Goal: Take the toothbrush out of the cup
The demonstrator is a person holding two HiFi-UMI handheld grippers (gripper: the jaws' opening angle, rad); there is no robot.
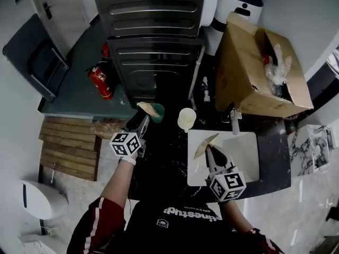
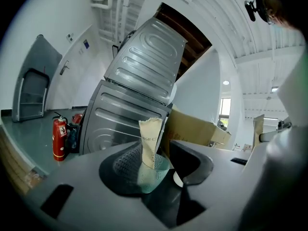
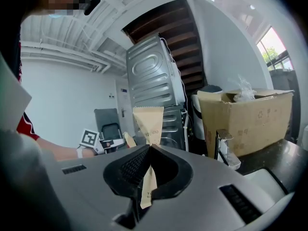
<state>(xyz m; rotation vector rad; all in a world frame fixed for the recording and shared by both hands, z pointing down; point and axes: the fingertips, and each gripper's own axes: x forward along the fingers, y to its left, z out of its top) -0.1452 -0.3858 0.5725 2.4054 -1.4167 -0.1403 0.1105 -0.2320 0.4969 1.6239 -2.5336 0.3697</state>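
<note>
Green cup (image 2: 159,174) at wide left fingers (image 2: 122,165); right fingers (image 3: 127,167) clamp paper packet (image 3: 149,121)

Ribbed grey metal cabinet (image 1: 153,46) stands beyond the left fingers (image 1: 142,123); red fire extinguisher (image 1: 100,82) on grey floor (image 1: 79,99) to their left. Open cardboard box (image 1: 259,70) beyond the right fingers (image 1: 212,155). White walls (image 3: 62,95); daylit window (image 3: 282,52).

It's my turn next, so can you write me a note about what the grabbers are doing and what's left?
Left gripper: open, jaws either side of the green cup, not squeezing it.
Right gripper: shut on a paper-wrapped toothbrush, held over the sink.
The green cup holds a second wrapped toothbrush, upright; a white cup stands beside it.
Done: one toothbrush is out, it seems. Left: probably the one in the green cup.
</note>
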